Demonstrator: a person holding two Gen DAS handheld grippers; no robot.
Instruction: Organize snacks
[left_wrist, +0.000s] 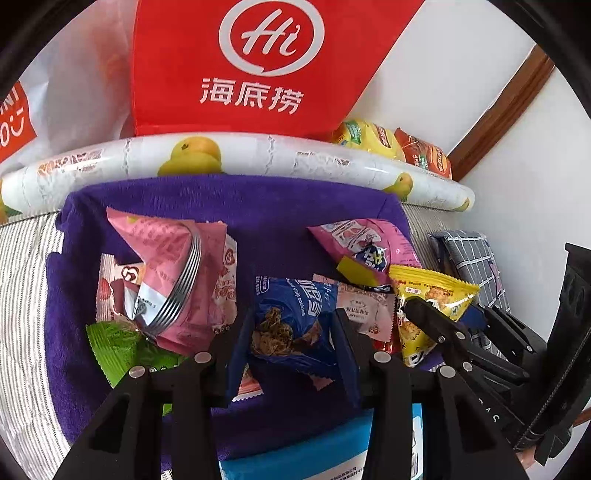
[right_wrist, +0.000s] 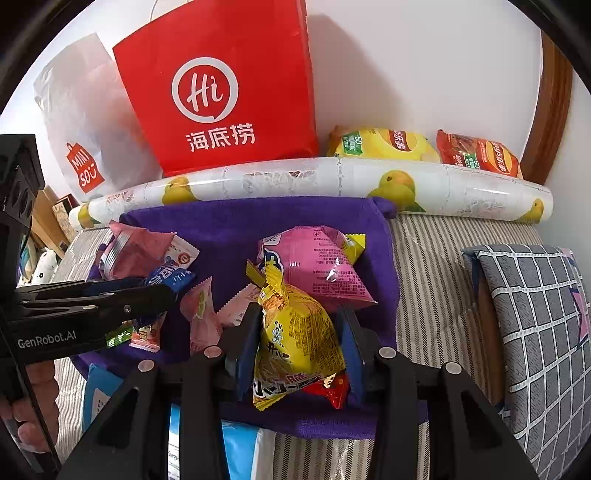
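I see a white wall (right_wrist: 424, 66) behind everything, with a brown wooden frame strip (right_wrist: 554, 110) at its right edge; below it lies a grey-and-white striped surface (right_wrist: 436, 277), covered in the middle by a purple terry towel (right_wrist: 240, 229); a long rolled sheet printed with yellow fruit (right_wrist: 314, 181) runs along the towel's far edge, and against the wall behind it stand a red paper bag with a white "Hi" logo (right_wrist: 221, 92) and a white plastic bag with a red label (right_wrist: 81, 110); a grey checked cushion (right_wrist: 535, 314) sits to the right of the towel; small snack packets are scattered on the towel. My left gripper (left_wrist: 291, 332) is partly closed, its fingers pressed on either side of a blue chocolate-chip cookie packet (left_wrist: 291, 317) above the towel; my right gripper (right_wrist: 299, 347) is likewise partly closed, pinching a yellow crinkled snack packet (right_wrist: 295, 332) that stands upright between its pads, just in front of a pink snack pouch (right_wrist: 317, 266).
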